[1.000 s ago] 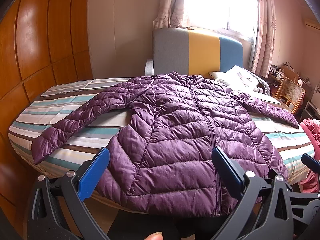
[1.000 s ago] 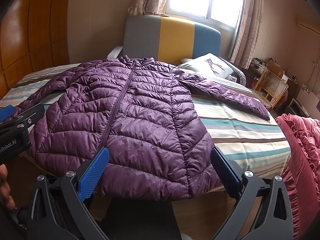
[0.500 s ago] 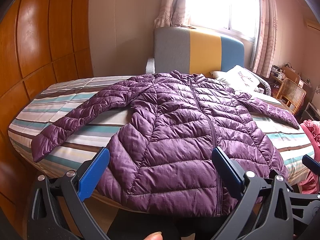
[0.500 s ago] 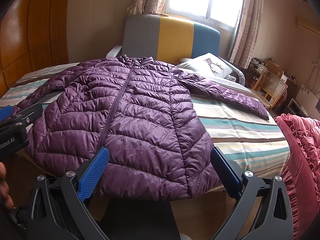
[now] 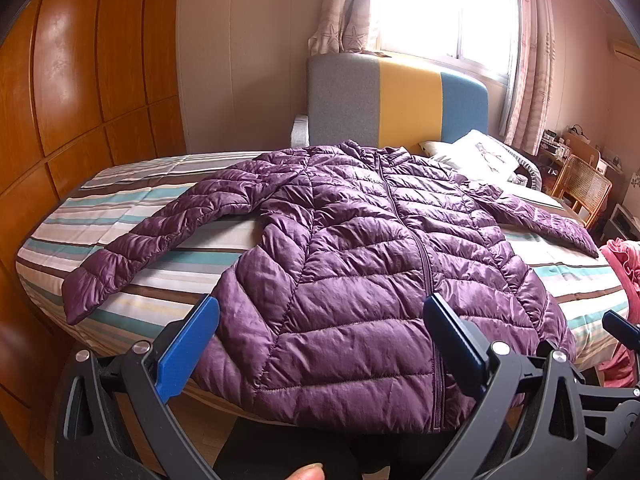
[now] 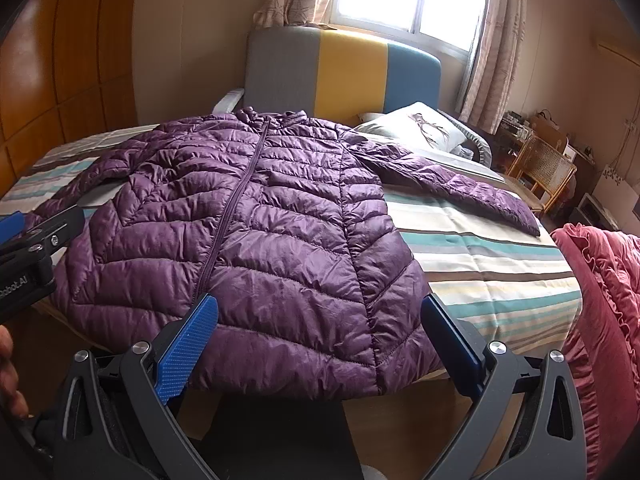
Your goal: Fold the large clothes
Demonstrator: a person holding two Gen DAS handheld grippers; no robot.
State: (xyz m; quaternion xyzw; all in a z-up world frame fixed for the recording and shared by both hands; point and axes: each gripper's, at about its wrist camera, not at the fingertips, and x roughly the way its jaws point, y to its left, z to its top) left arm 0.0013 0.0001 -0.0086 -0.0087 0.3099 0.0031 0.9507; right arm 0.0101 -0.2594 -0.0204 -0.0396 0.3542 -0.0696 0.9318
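A purple quilted puffer jacket [image 5: 360, 272] lies flat and zipped on the striped bed, collar toward the headboard, both sleeves spread out; its hem hangs a little over the near bed edge. It also shows in the right wrist view [image 6: 256, 232]. My left gripper [image 5: 320, 344] is open and empty, just short of the hem's left half. My right gripper [image 6: 320, 344] is open and empty, just short of the hem's right half. The left gripper's side [image 6: 28, 256] shows at the left edge of the right wrist view.
The striped bed [image 5: 132, 216] has a grey, yellow and blue headboard [image 5: 400, 100] and a pillow [image 6: 416, 128]. A wooden wardrobe [image 5: 80, 80] stands left. A pink ruffled quilt [image 6: 600, 300] lies at the right. A rattan chair [image 6: 544, 168] stands far right.
Both views have shifted slightly, the jacket sitting a touch lower and nearer in frame. Both grippers stay open and empty.
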